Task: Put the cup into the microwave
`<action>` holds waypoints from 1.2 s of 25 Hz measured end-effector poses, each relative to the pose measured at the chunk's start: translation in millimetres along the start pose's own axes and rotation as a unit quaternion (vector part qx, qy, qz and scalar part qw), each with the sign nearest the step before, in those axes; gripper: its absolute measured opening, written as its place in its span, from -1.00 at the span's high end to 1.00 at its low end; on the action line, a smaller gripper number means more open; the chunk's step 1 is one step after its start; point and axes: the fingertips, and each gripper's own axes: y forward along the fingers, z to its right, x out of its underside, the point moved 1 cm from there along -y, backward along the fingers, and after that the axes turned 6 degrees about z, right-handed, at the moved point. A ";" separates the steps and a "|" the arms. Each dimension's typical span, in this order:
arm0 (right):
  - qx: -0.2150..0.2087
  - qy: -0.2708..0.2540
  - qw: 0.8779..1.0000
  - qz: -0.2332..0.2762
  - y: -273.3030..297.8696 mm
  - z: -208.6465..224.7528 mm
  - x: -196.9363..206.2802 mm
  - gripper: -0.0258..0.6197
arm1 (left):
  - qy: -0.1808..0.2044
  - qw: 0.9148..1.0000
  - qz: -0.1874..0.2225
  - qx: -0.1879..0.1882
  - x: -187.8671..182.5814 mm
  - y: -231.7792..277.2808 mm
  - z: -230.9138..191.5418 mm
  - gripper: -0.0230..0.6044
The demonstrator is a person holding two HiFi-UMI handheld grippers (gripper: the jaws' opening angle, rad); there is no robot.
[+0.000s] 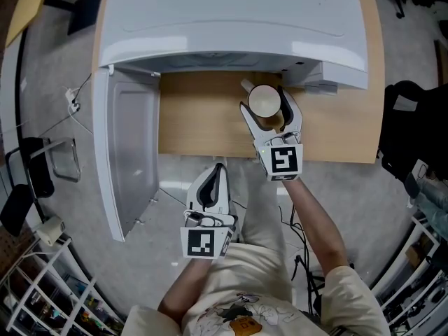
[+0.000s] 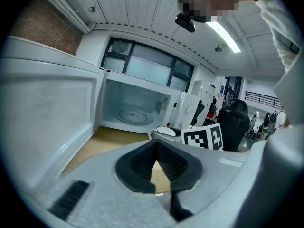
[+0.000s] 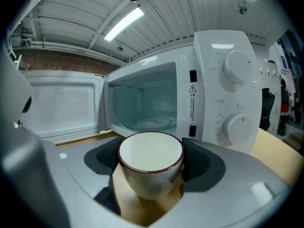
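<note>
Now the right claw [image 3: 151,167] is clamped on the upright cup [image 1: 264,101], over the surface [image 1: 196,128] between its front edge and the open microwave [image 3: 223,103]. Carrying seems in hand; next, ease it forward onto the turntable [image 3: 152,122]. The left claw [image 2: 156,148] hangs closed, empty.

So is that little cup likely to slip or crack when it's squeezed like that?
The cup looks glazed and glossy, so probably rigid but slippery; the textured pads of the right gripper should help hold it. It narrows downward, so it might slip in a loose grip. Likely chips if dropped.
</note>
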 end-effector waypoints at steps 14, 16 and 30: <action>-0.008 -0.004 1.000 0.022 2.3 -3.9 -36.5 -0.32 | -0.011 1.000 0.005 0.000 -1.5 1.0 -4.9 0.93; -0.017 -0.008 0.999 0.034 4.4 -10.7 -51.9 -0.32 | -0.013 1.000 0.008 -0.001 -4.2 0.4 -5.5 0.93; -0.016 -0.023 0.997 0.069 84.6 -34.8 -97.9 -0.32 | -0.021 0.999 0.030 -0.029 -26.8 -13.5 -34.4 0.93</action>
